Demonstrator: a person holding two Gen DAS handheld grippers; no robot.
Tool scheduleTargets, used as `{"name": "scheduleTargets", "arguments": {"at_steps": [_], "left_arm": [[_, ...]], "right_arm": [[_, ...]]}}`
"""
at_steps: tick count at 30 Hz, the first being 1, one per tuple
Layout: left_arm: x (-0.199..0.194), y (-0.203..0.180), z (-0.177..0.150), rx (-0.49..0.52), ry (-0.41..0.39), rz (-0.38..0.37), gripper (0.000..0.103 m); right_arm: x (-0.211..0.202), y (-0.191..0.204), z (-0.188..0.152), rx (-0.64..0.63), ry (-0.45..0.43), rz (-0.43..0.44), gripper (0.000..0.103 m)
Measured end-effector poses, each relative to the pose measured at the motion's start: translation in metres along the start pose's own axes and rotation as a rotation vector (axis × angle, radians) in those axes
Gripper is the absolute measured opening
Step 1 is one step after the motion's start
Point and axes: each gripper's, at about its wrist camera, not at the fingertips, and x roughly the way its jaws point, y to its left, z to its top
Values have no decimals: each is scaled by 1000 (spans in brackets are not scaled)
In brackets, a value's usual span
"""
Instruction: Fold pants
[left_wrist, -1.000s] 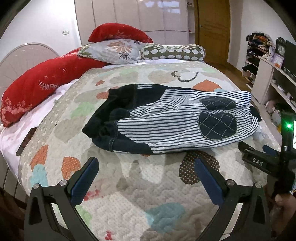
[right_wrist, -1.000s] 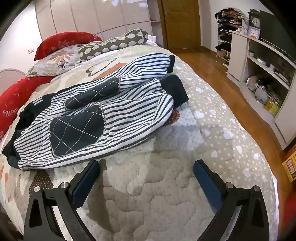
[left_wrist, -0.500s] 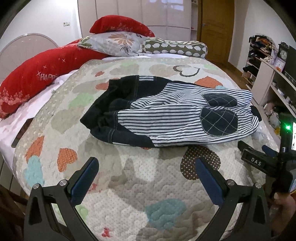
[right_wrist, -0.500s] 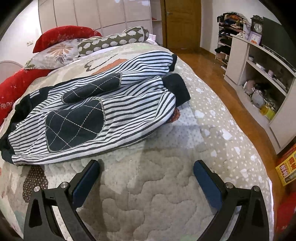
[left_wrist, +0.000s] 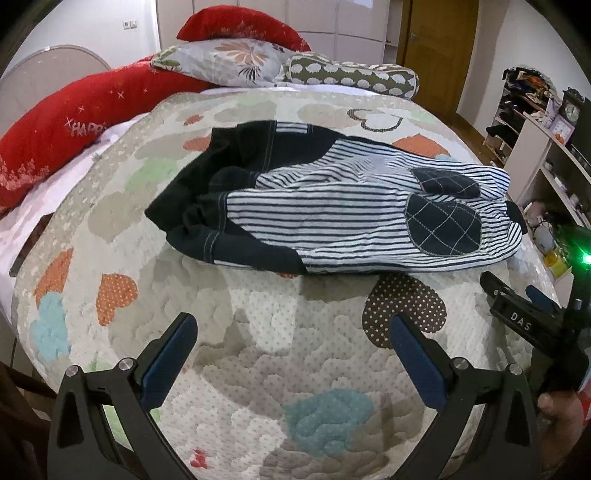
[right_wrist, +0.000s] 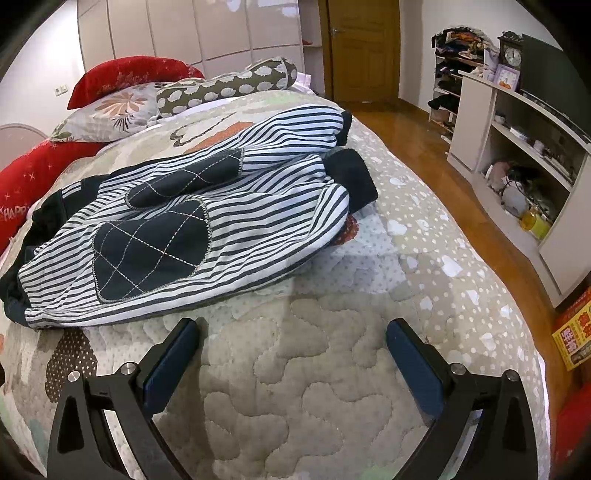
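Observation:
Striped navy-and-white pants (left_wrist: 332, 214) with dark quilted knee patches lie crumpled on the quilted bed cover (left_wrist: 258, 369), dark waistband to the left, cuffs to the right. They also show in the right wrist view (right_wrist: 192, 229). My left gripper (left_wrist: 293, 332) is open and empty, hovering over the quilt in front of the pants. My right gripper (right_wrist: 291, 334) is open and empty, just in front of the leg end of the pants; its body shows at the right of the left wrist view (left_wrist: 524, 317).
Red pillows (left_wrist: 74, 122), a floral pillow (left_wrist: 229, 62) and a patterned bolster (left_wrist: 351, 75) lie at the bed's head. White shelves (right_wrist: 517, 147) with clutter stand right of the bed across a wood floor (right_wrist: 424, 147). A door (right_wrist: 362, 48) is behind.
Both grippers have drawn back a little from the pants and risen slightly; more quilt shows in front of them. The pants have not moved.

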Motion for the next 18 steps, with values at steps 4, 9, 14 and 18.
{"name": "scheduleTargets", "arguments": {"at_steps": [4,9,14,18], "left_arm": [[-3,10,7,-3,-17,-15,103],[-14,50,37,-54,-62,-41,103],[4,81,96,-46,-46,-35,103],[37,76,144,62,-24,-24,103]], "right_arm": [[-2,-2,-3,-2,0,17,103],[-14,-9,10,-33,56,106,94],[-49,-33,48,-45,-18,197,92],[-38,-33,89,-128,-3,185,92]]}}
